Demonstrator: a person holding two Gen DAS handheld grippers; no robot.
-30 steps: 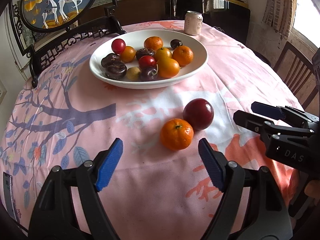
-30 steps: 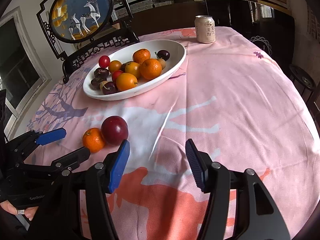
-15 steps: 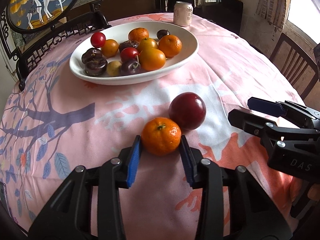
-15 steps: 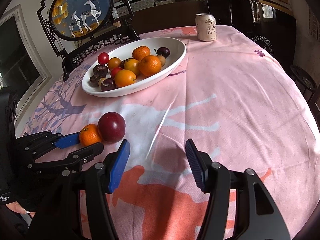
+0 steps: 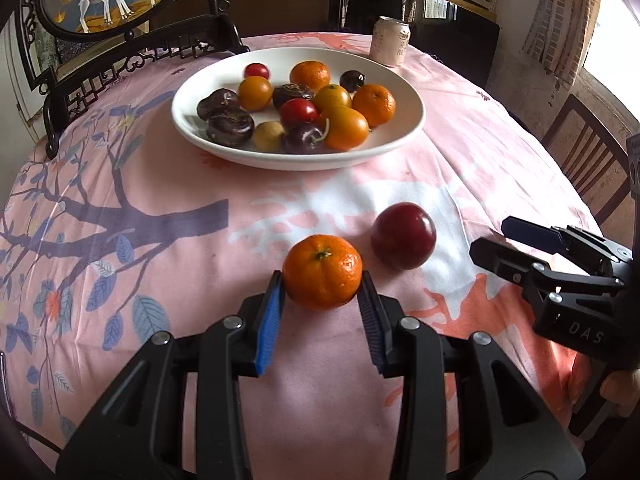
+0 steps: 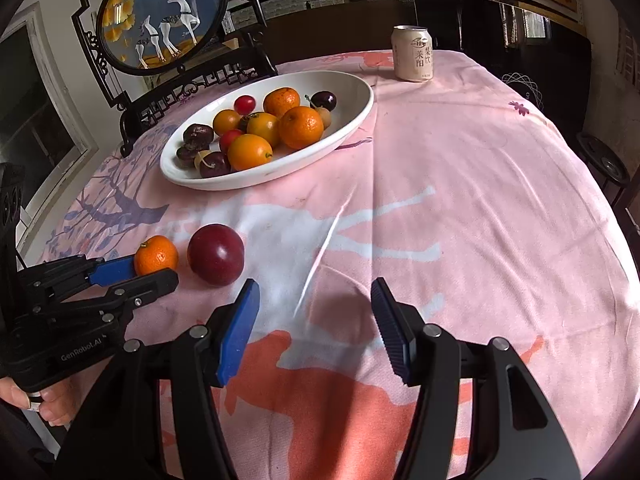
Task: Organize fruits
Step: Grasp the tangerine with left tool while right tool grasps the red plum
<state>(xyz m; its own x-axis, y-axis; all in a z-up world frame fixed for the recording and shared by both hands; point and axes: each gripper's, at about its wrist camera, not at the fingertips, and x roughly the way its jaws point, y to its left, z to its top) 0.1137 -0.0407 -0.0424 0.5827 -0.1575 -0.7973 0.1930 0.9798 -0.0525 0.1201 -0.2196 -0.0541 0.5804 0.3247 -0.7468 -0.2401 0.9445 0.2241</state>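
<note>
My left gripper point(image 5: 322, 298) has its jaws clenched on the tangerine point(image 5: 322, 270), which sits on the pink bench point(image 5: 460, 152) just beside the plum point(image 5: 403, 235), short of the fruit-filled bowl point(image 5: 408, 120). My right gripper point(image 6: 316, 320) hangs over bare cloth near the plum, jaws released and holding nothing. A can point(image 6: 413, 53) stands beyond the bowl.

Looked like a home dining room: round worktop point(image 6: 480, 184) under a pink printed cloth, wooden chair point(image 5: 592, 168) beside it, framed deer screen point(image 6: 160, 16) behind the fruit bowl point(image 6: 360, 108), curtained window point(image 5: 560, 20) beyond the chair.
</note>
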